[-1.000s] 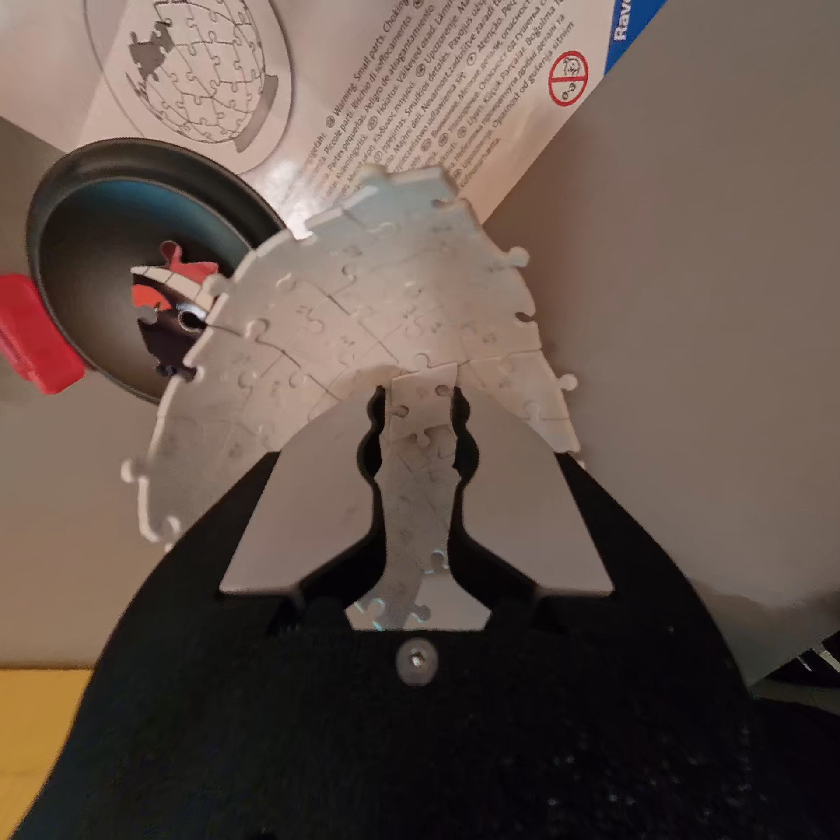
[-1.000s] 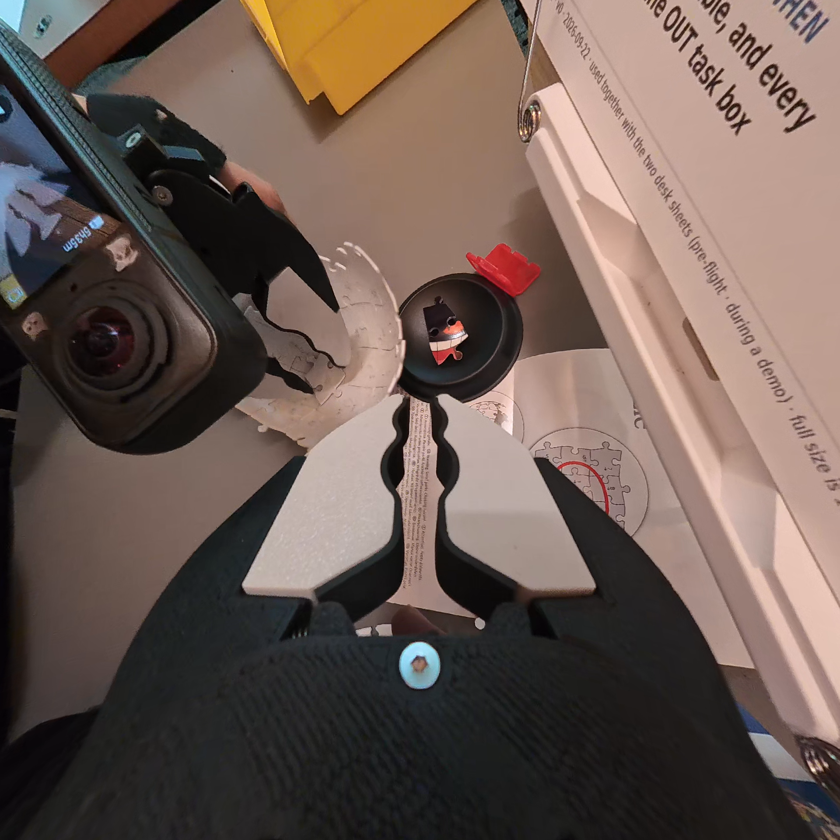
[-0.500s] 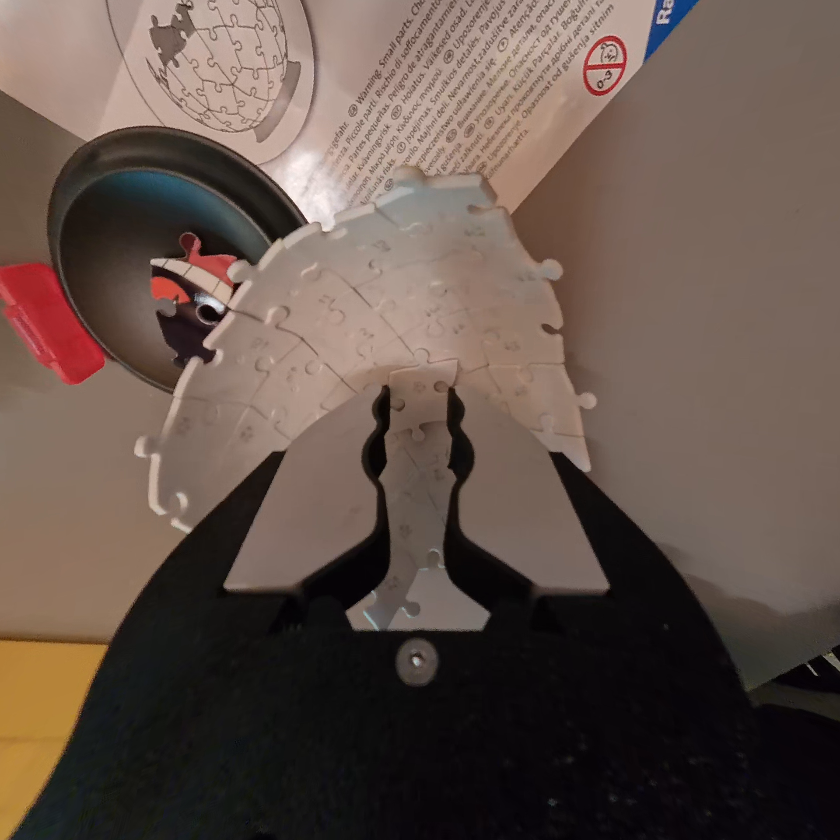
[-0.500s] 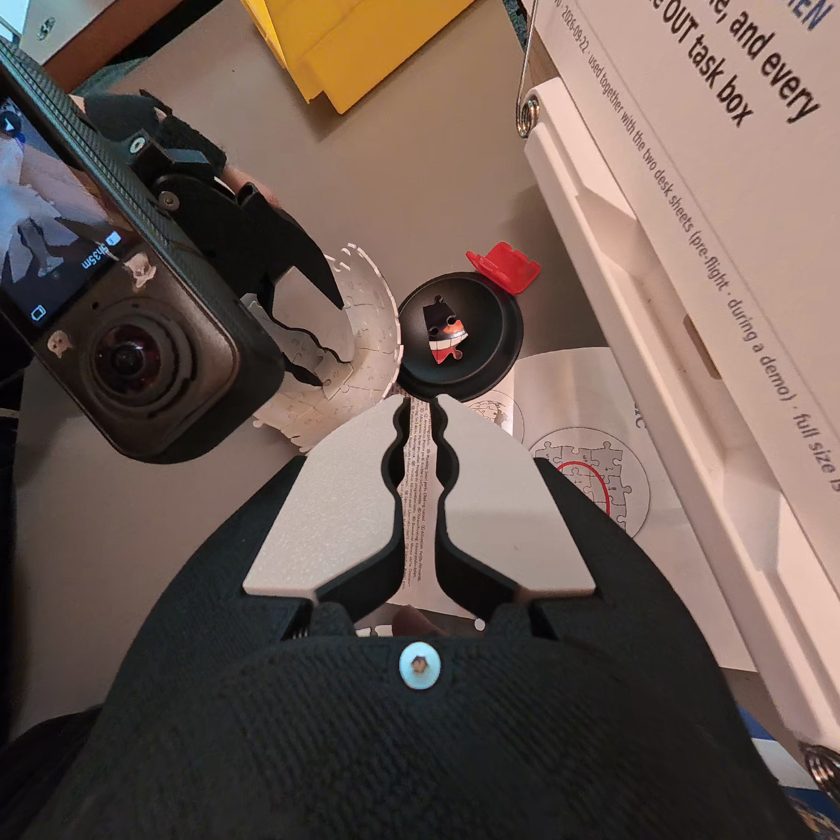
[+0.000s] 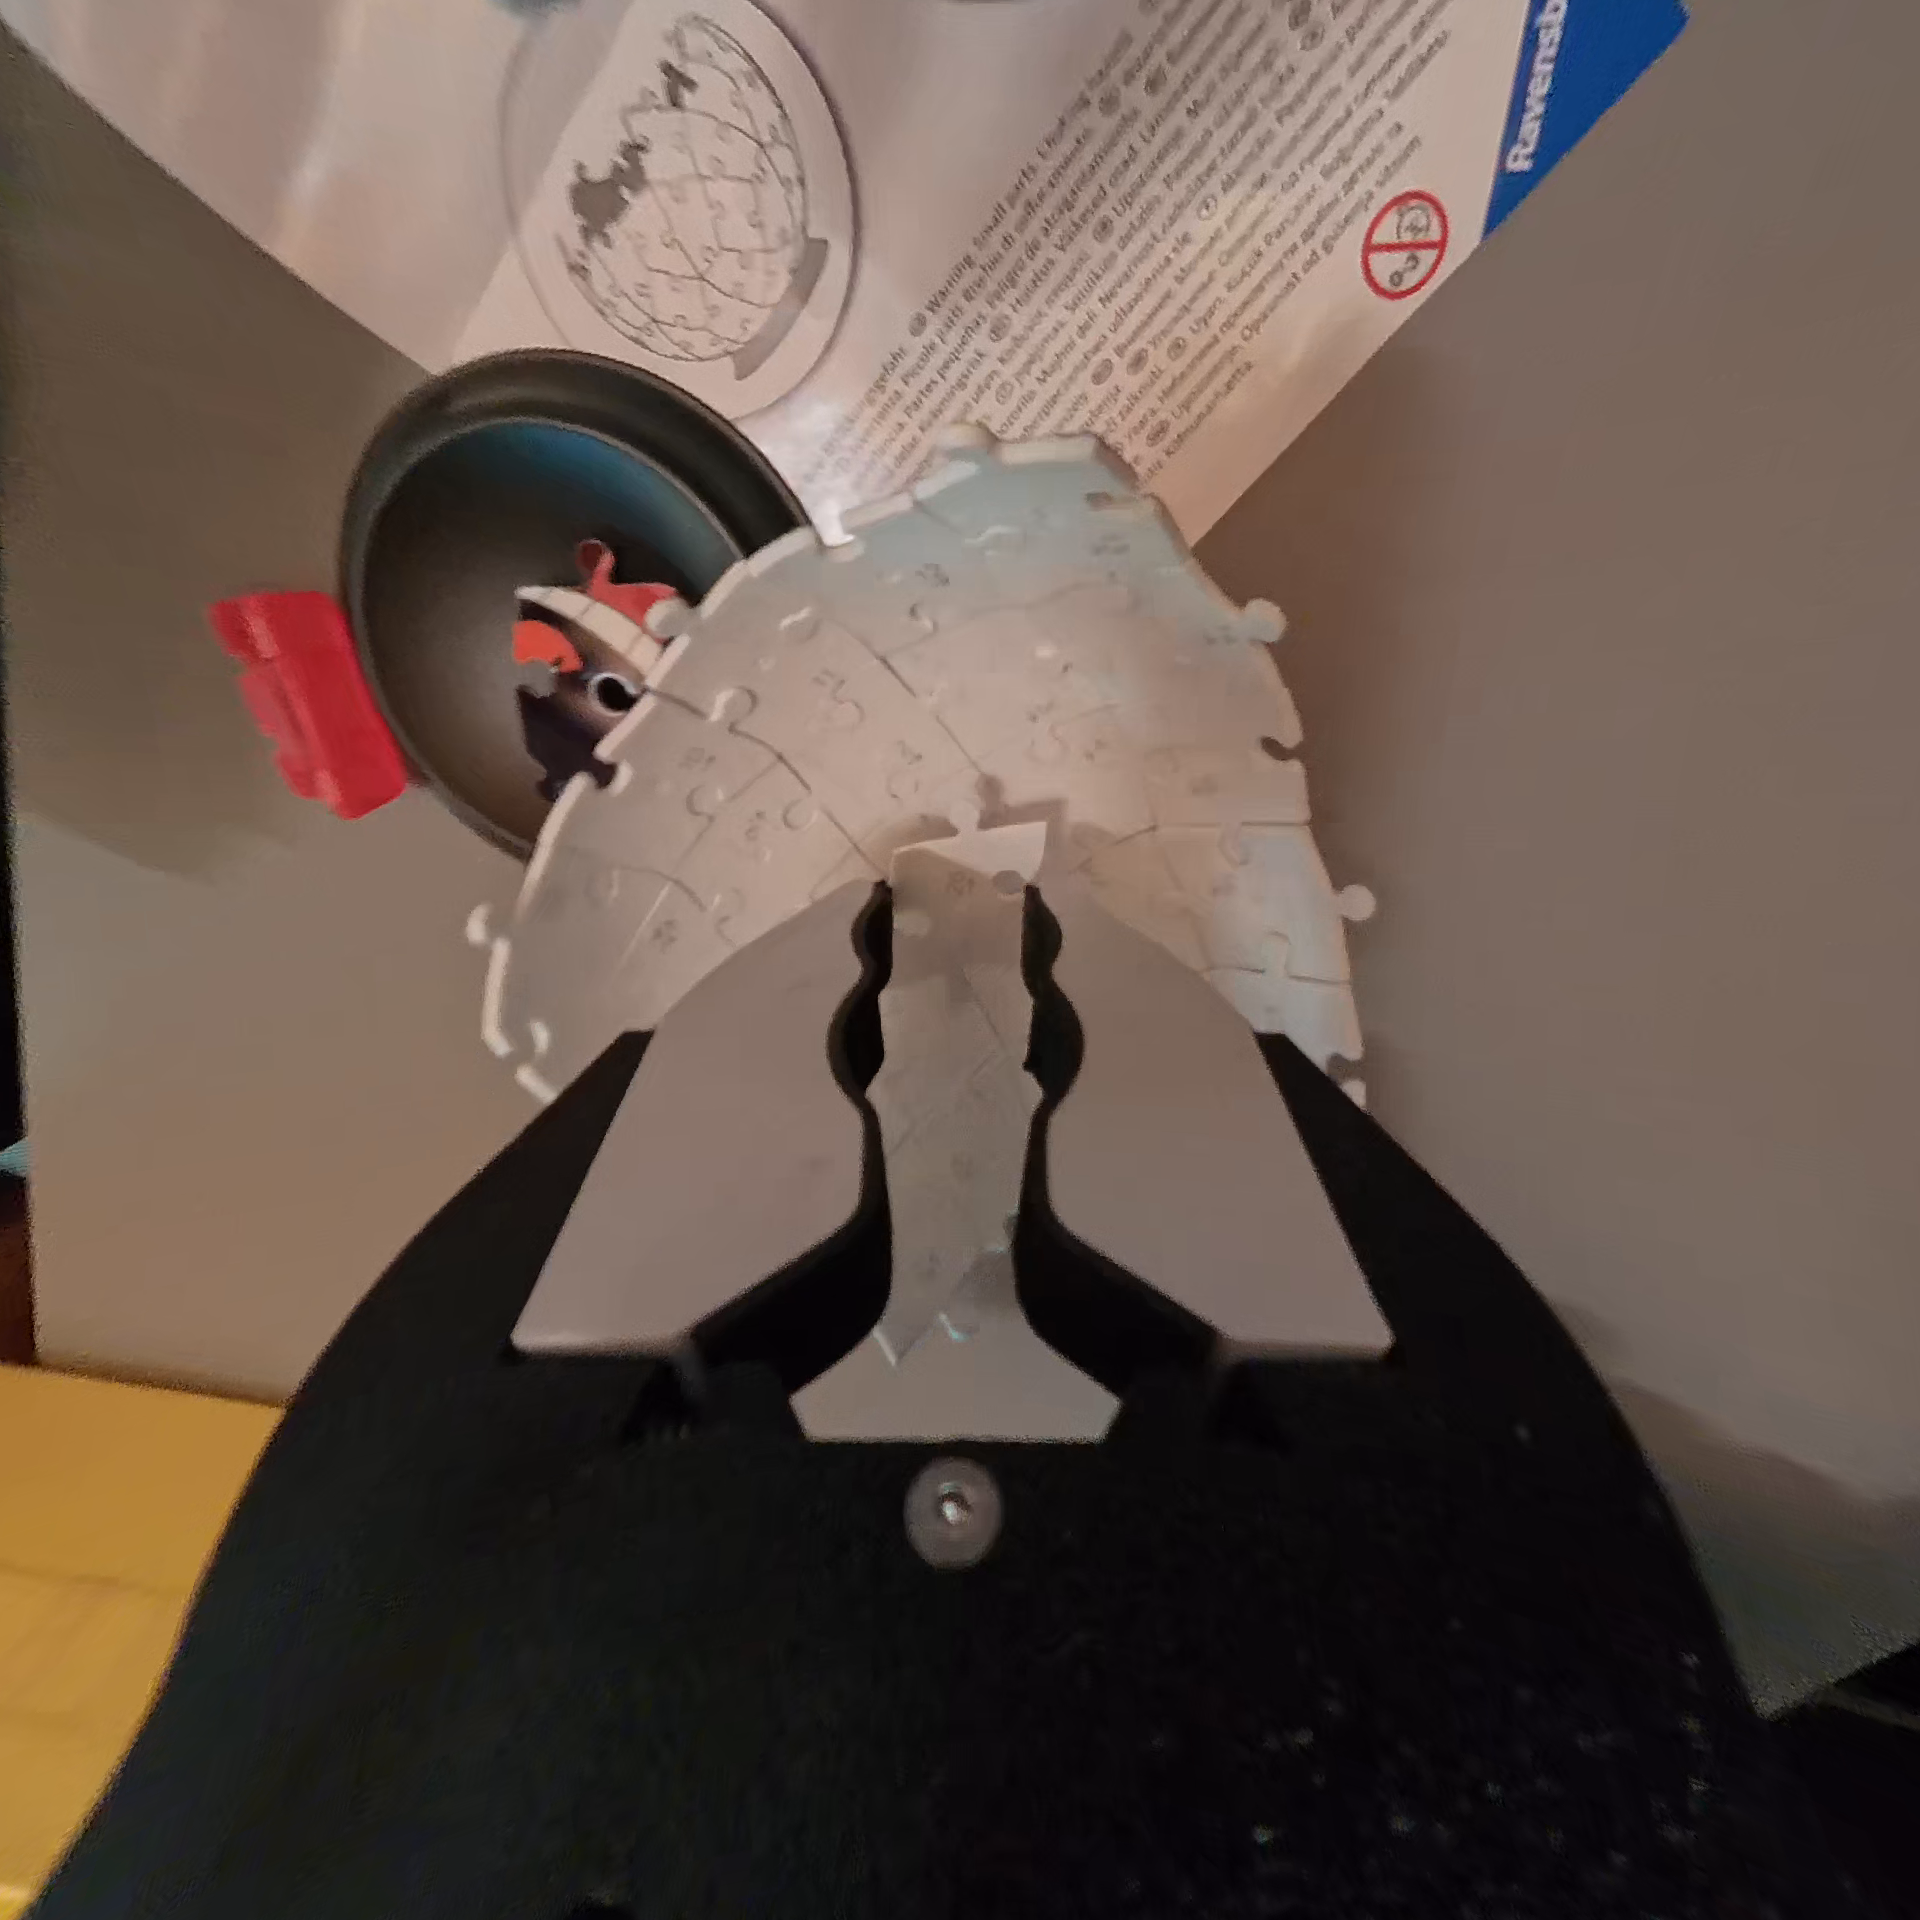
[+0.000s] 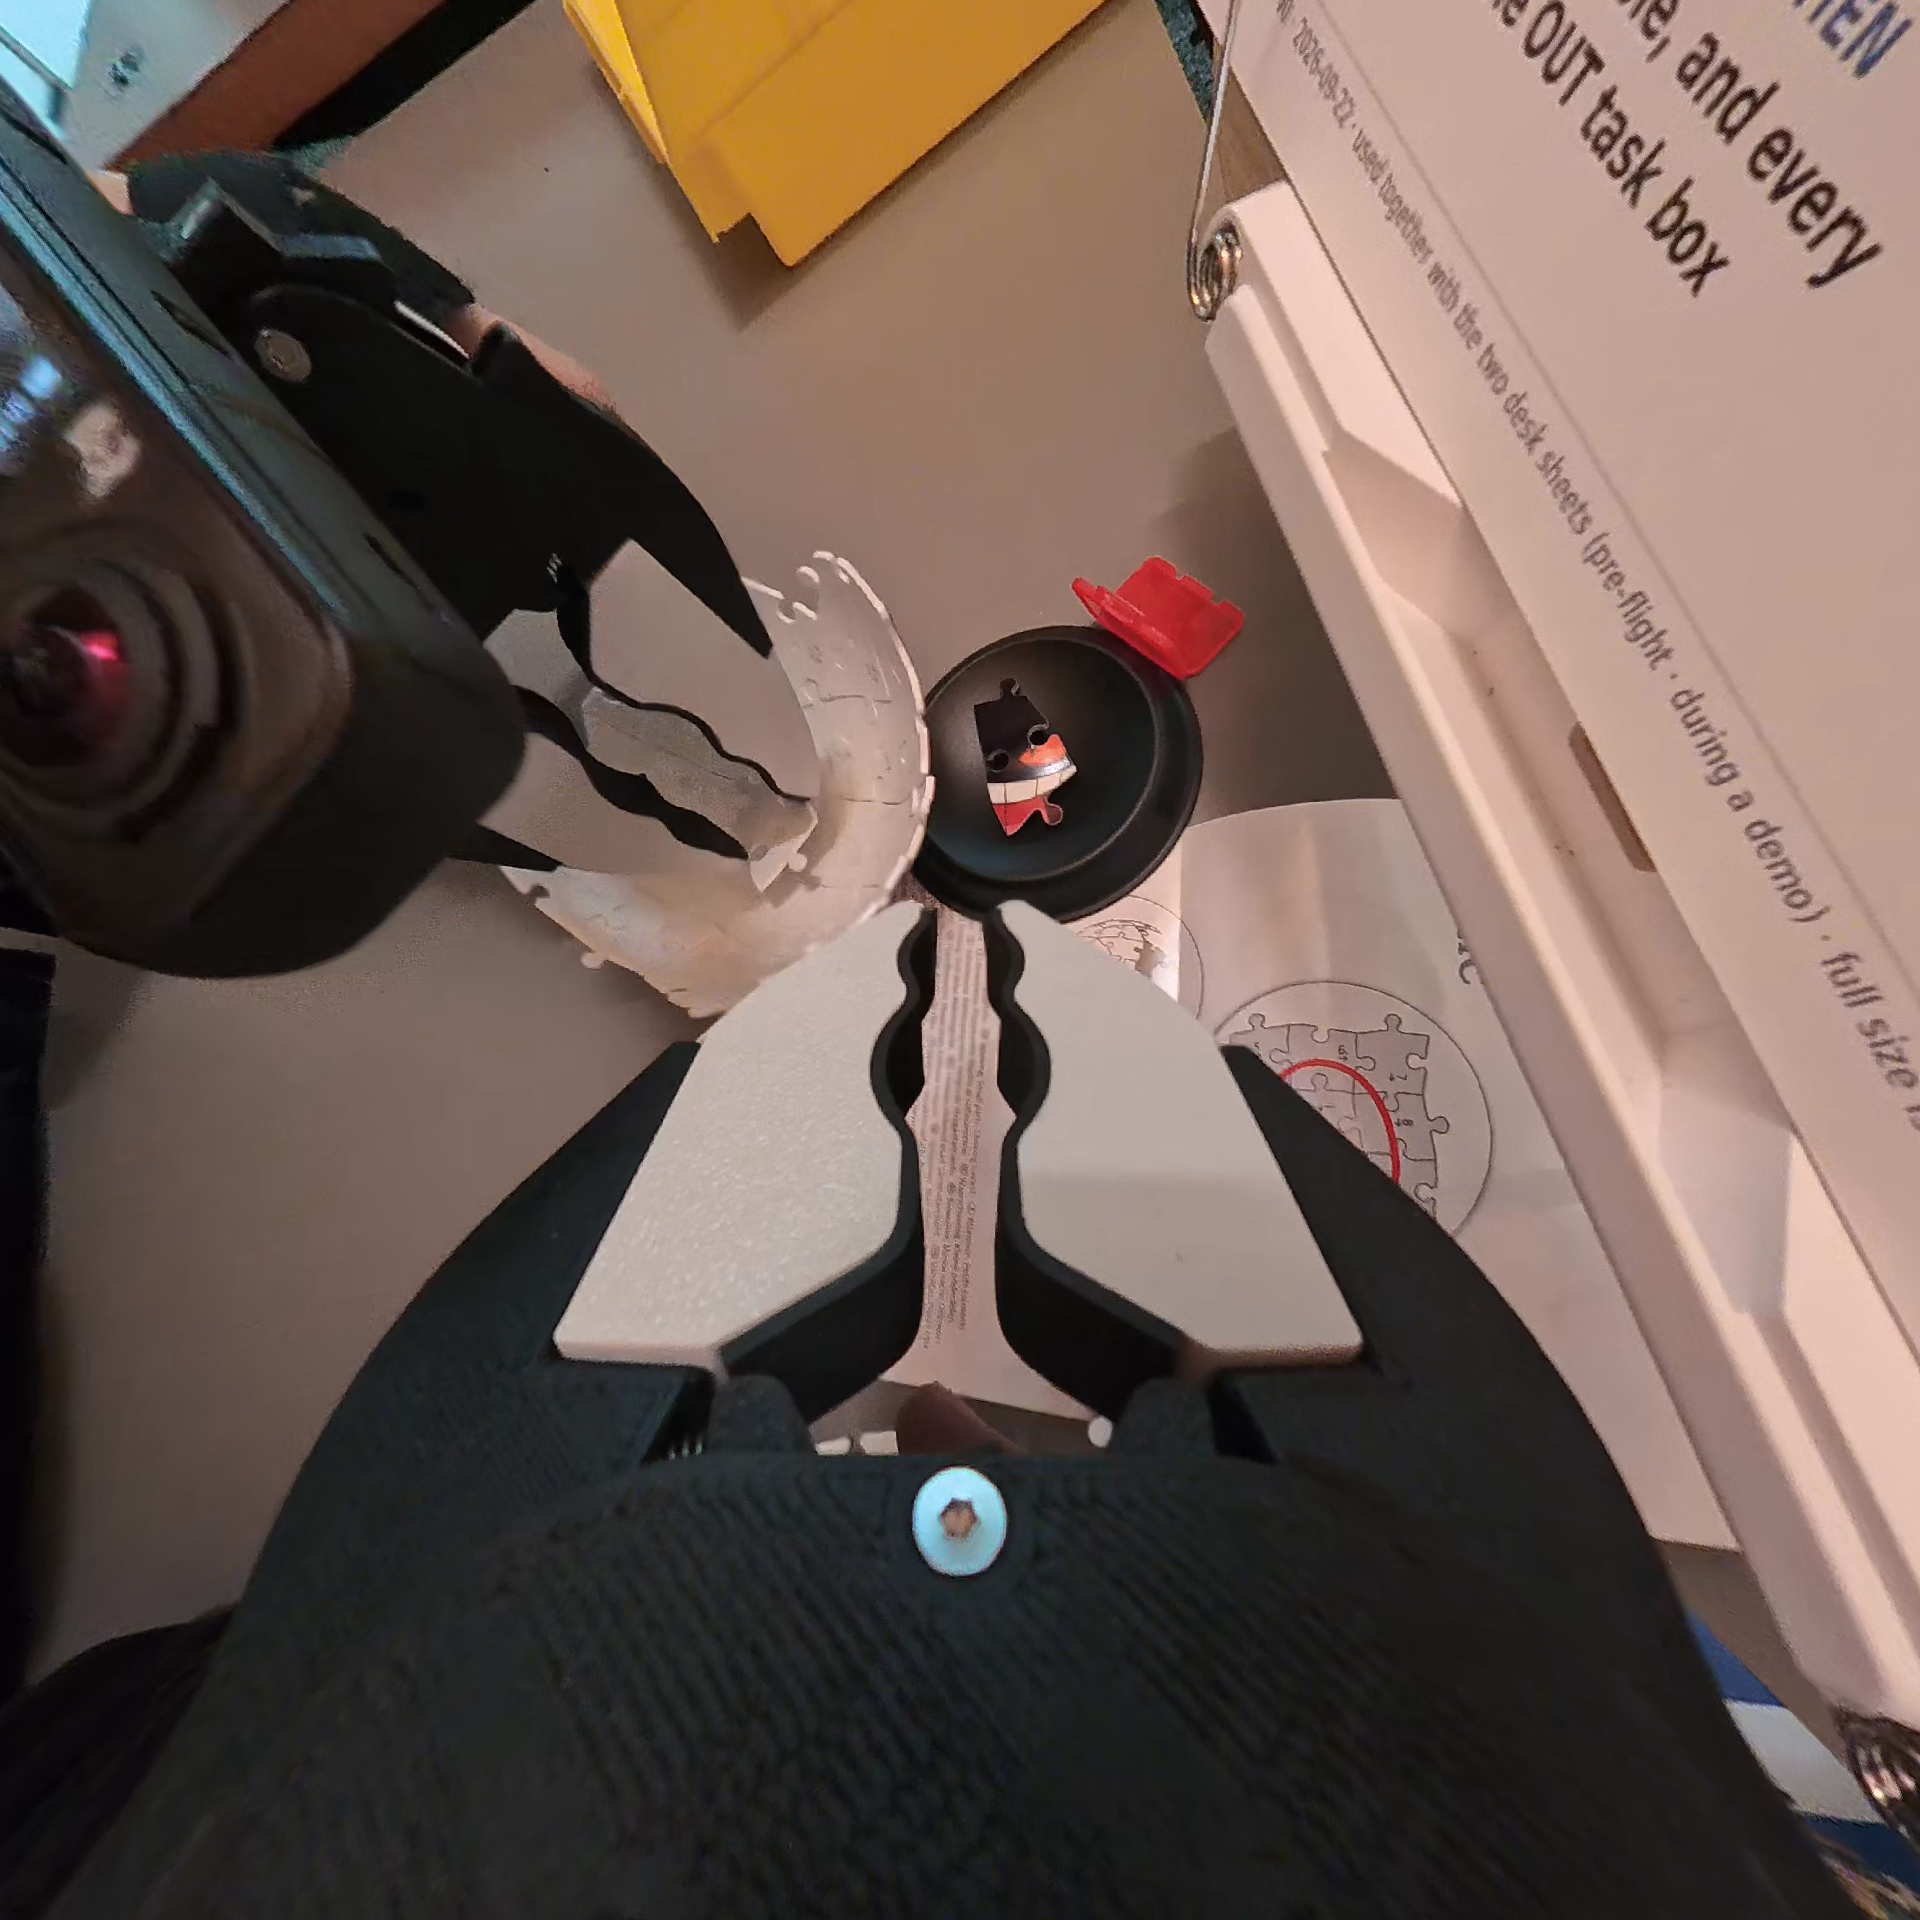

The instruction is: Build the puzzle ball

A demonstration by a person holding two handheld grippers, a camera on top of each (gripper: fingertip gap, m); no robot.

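Puzzle shell (image 5: 966, 717): curved white part-built section, plain inner side up, held above the grey table (image 5: 1621, 831), just beside the stand.
Left gripper (image 5: 956, 883): clamped on shell's edge.
Black stand (image 6: 1060, 769): round dish w/ one red-black piece (image 6: 1023, 764) inside; red clip (image 6: 1158, 613) touching its rim.
Right gripper (image 6: 961, 914): jaws nearly together, holding nothing, over instruction sheet (image 6: 1340, 1091).
Yellow box (image 6: 831, 94): far back.
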